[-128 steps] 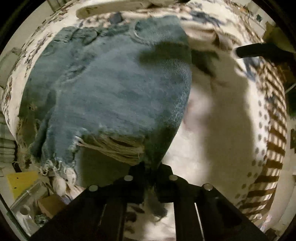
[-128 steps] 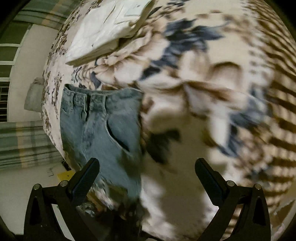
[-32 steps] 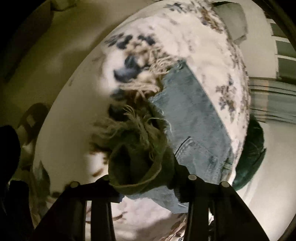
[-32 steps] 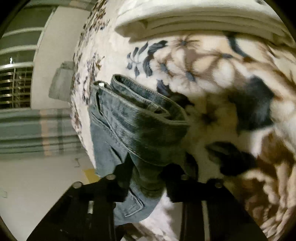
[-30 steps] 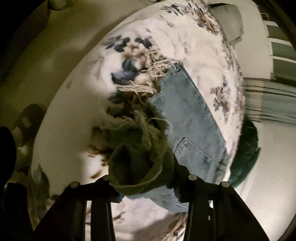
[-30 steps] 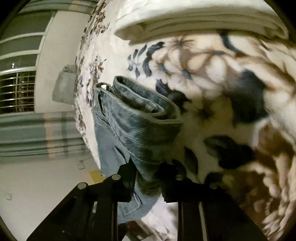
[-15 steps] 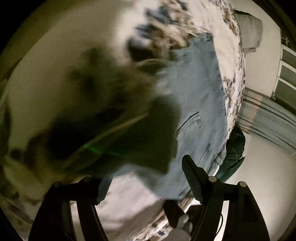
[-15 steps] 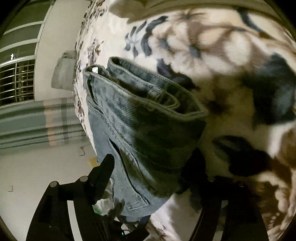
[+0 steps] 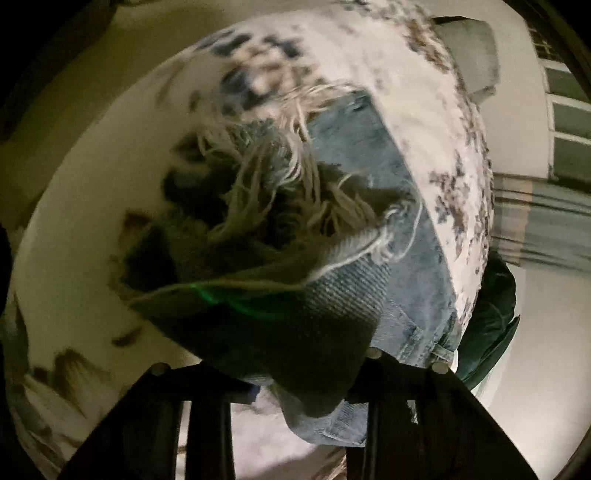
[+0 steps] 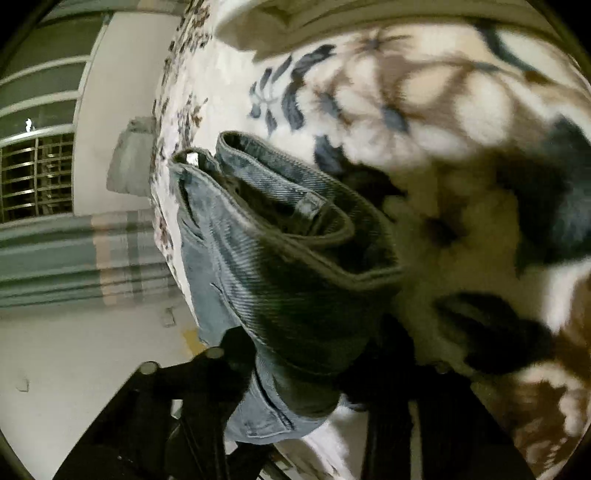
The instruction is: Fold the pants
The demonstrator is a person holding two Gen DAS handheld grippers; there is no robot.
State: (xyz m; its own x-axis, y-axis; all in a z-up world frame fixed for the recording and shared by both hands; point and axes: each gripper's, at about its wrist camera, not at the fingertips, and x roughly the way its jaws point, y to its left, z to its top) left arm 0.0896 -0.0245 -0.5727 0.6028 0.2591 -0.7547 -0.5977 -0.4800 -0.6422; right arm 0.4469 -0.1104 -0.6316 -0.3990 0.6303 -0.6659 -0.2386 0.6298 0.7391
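Note:
The blue denim pants [image 9: 399, 236] lie folded on a floral blanket [image 9: 399, 77]. In the left wrist view the frayed leg end [image 9: 280, 206] bulges right in front of my left gripper [image 9: 266, 369], whose fingers stand apart on either side of the cloth. In the right wrist view the folded waistband end [image 10: 295, 258] of the pants fills the gap of my right gripper [image 10: 317, 354], whose fingers are also spread wide. The fingertips of both grippers are partly hidden by denim.
The blanket [image 10: 461, 110] covers a bed. A pale folded cloth [image 10: 332, 22] lies on the bed beyond the pants. A grey pillow [image 10: 129, 158] sits at the bed's far edge, with a striped curtain [image 10: 74, 258] and barred window [image 10: 33, 177] behind. A dark green object [image 9: 487, 317] lies off the bed's edge.
A second ago both grippers were shut on the pants' ends. Both have since opened, and the denim ends now rest loose between the spread fingers.

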